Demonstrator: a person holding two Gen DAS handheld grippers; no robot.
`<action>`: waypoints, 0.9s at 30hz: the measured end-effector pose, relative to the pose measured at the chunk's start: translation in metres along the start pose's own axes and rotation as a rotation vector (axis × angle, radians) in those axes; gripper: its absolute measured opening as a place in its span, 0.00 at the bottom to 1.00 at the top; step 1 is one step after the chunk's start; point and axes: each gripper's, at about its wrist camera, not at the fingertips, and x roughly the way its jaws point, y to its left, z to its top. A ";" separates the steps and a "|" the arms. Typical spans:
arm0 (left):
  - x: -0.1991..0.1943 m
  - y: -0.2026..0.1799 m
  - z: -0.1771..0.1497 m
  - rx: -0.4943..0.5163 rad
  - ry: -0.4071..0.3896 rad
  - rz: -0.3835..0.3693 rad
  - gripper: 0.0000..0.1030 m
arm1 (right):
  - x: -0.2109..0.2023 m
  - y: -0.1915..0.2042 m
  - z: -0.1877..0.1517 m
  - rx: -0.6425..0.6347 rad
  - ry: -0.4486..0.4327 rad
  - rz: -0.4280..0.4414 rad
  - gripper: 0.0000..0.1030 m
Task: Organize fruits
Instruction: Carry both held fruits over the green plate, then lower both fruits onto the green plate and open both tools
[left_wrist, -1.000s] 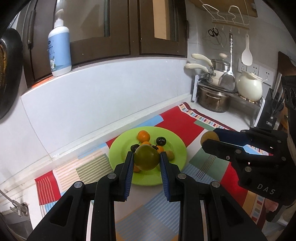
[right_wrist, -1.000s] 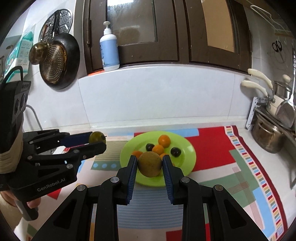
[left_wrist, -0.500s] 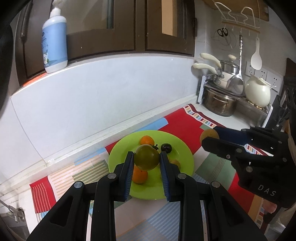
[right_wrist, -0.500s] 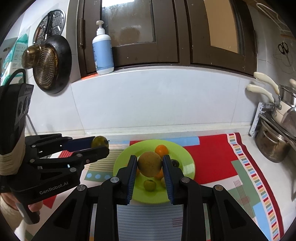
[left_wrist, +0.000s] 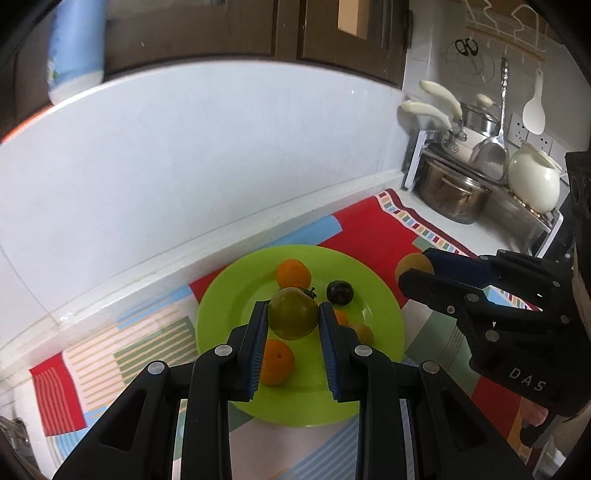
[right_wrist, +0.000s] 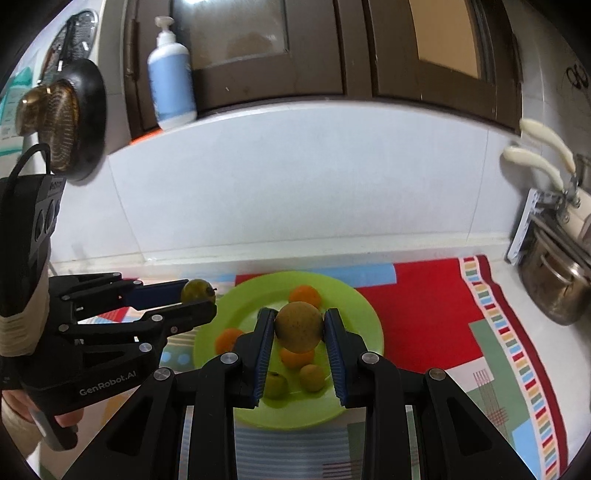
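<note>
My left gripper is shut on a green plum, held above a lime-green plate. The plate carries two oranges, a dark plum and smaller yellowish fruits. My right gripper is shut on a brownish-yellow round fruit, also over the plate. Each gripper shows in the other's view: the right one at the plate's right edge, the left one at its left edge.
A patchwork cloth covers the counter under the plate. A rack with steel pots, a white jug and hanging utensils stands at the right. A soap bottle sits on the sill above a white backsplash. A dark pan hangs left.
Both grippers have moved forward and down towards the plate, each keeping its fruit. The plate looks larger and nearer in both views.
</note>
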 end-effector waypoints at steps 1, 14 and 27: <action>0.003 0.000 0.001 -0.001 0.005 -0.001 0.27 | 0.004 -0.002 -0.001 0.000 0.005 -0.003 0.28; 0.035 -0.009 -0.002 0.058 0.038 0.001 0.39 | 0.049 -0.022 -0.007 0.018 0.077 0.019 0.29; -0.019 -0.008 -0.008 -0.060 -0.044 0.135 0.45 | 0.014 -0.017 -0.009 0.039 0.023 -0.027 0.42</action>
